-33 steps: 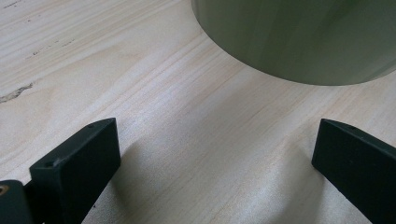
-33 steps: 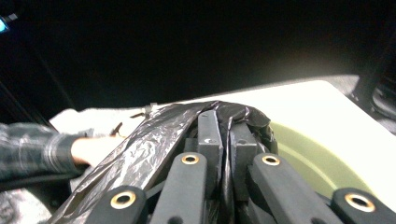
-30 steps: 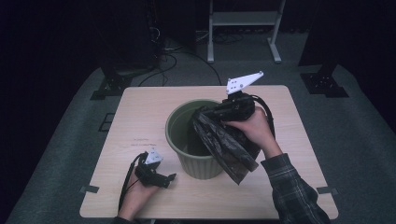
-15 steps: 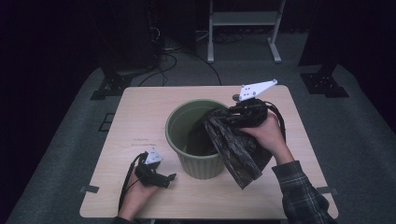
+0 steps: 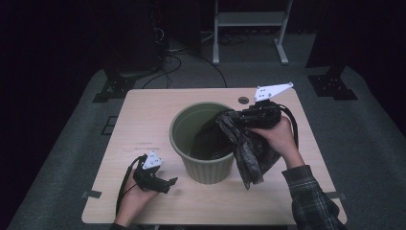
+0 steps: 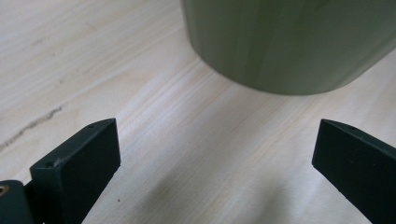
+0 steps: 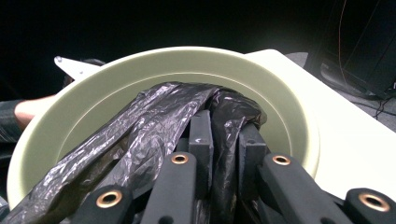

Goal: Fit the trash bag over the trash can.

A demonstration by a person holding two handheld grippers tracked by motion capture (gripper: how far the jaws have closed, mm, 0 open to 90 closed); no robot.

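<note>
A green round bin stands mid-table. A crumpled black plastic bag drapes over its right rim, one end inside the bin and the other hanging down outside. My right gripper reaches over that rim from the right; its jaws have just been closing and are shut on the bag. In the right gripper view the bag bunches around the right gripper above the bin's mouth. My left gripper rests open on the table, front left of the bin. Its jaws are wide and bare, facing the bin's wall.
The pale wooden table has a small round hole near its back edge. A white metal stand and cables lie on the dark floor behind.
My right gripper has moved right and slightly down with the bag, pulling more of it over the bin's right rim. The left gripper has stayed put.
</note>
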